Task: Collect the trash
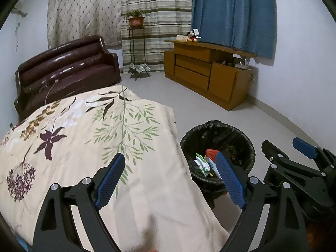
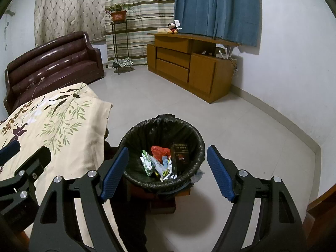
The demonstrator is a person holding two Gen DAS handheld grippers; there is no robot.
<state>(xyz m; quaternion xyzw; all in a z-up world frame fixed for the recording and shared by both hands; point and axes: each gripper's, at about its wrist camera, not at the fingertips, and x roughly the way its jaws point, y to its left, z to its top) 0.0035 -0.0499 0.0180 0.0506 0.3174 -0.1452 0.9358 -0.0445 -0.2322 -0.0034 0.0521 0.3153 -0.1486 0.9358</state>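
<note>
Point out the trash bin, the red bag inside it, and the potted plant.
Trash bin (image 2: pixel 134 134): right wrist view, left rim of liner.
Red bag (image 2: pixel 159 152): right wrist view, its middle.
Potted plant (image 2: pixel 118 16): right wrist view, pot front.

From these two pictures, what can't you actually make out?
- Bin base: right wrist view, hidden by its own rim and the right gripper.
- Dark box print: too small to read.
- Bin's near side: left wrist view, covered by a left gripper finger.
- Bedspread: cut off by the frame edge.
</note>
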